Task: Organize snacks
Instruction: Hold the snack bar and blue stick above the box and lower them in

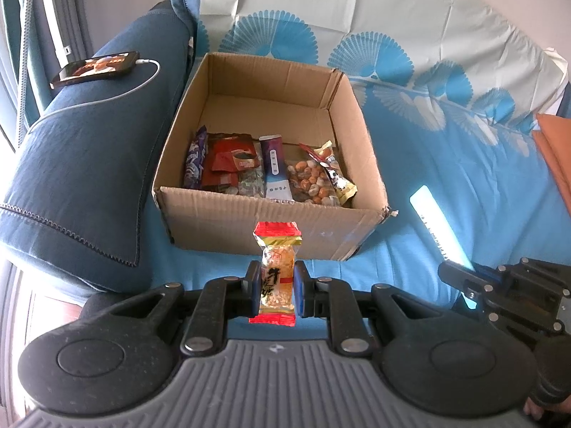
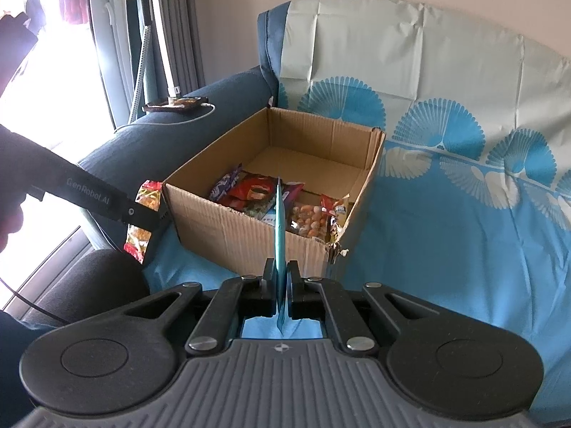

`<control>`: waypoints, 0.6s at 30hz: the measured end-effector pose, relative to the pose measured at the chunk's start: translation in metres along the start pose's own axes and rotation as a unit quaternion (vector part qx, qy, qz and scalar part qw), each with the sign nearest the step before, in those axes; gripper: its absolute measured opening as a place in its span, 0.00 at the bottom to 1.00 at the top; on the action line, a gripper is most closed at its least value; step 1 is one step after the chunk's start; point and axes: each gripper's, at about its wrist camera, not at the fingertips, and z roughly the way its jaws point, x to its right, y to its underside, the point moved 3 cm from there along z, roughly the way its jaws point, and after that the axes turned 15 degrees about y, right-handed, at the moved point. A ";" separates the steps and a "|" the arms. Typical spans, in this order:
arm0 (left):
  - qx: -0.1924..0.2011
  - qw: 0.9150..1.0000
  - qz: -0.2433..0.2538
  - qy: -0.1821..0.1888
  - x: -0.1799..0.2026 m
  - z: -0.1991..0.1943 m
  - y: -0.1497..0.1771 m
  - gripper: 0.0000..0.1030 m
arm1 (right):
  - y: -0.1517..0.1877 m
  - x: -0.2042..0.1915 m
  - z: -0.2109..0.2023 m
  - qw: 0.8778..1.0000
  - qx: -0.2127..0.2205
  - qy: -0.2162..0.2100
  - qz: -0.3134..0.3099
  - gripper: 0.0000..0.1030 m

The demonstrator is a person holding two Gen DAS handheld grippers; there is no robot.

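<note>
Open cardboard box [image 1: 228, 210] of snack packets [image 1: 271, 167], red-ended candy [image 1: 276, 274] upright

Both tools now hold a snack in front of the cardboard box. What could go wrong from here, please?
1. The right tool pinches the thin blue packet near its lower end only, so the tall packet may swing or slip out.
2. The left tool holds the red-and-gold candy bag below the rim of the cardboard box; it could hit the front wall unless it is raised first.
3. Snacks already fill the near side of the box, so new ones may pile up.
</note>
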 end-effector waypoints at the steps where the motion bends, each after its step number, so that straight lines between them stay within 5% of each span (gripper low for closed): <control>1: 0.000 1.000 0.000 0.000 -0.001 0.001 -0.002 0.20 | 0.000 -0.002 0.001 1.000 -0.002 0.001 0.000 0.05; 18: 0.061 0.998 0.000 -0.015 -0.038 0.021 -0.117 0.20 | -0.064 0.013 0.061 0.999 0.015 -0.001 0.039 0.05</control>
